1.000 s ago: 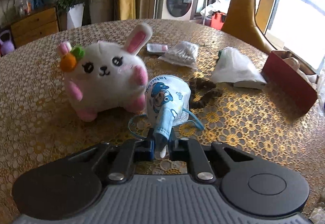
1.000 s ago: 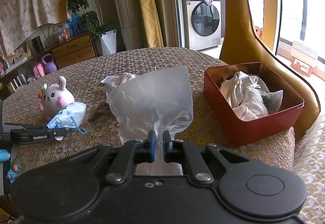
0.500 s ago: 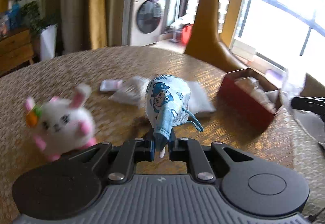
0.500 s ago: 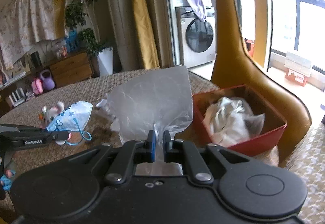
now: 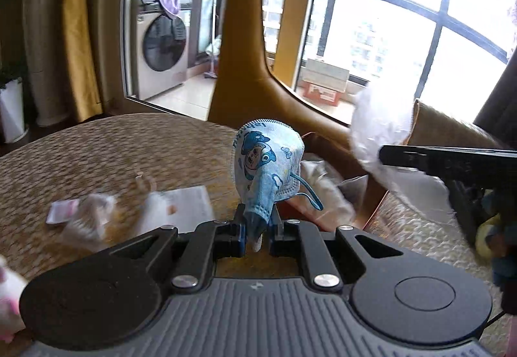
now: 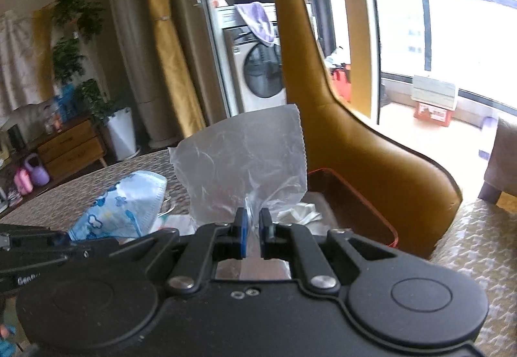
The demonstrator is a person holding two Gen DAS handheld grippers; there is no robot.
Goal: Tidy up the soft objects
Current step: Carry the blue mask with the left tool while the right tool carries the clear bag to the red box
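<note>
My left gripper (image 5: pixel 257 229) is shut on a blue cartoon-print face mask (image 5: pixel 268 163), which it holds up above the round table (image 5: pixel 106 146). The clear plastic bag (image 6: pixel 245 163) is pinched in my right gripper (image 6: pixel 251 229), also lifted. Each gripper shows in the other's view: the right one with its bag (image 5: pixel 381 137) at the right, the left one with the mask (image 6: pixel 122 205) at the lower left. A red box (image 6: pixel 352 198) with white cloth (image 6: pixel 300 216) in it lies just beyond the bag. The mask partly hides the box in the left wrist view.
Small white packets (image 5: pixel 90 214) and a paper (image 5: pixel 187 205) lie blurred on the table at the left. A tan leather chair back (image 6: pixel 355 137) rises behind the box. A patterned cushion (image 6: pixel 478 243) is at the right. A bit of the white plush bunny (image 5: pixel 6 302) shows at the far left.
Both grippers have risen and swung right toward the red box, carrying the mask and the bag. The plush bunny slid out to the left edge of the left wrist view.
</note>
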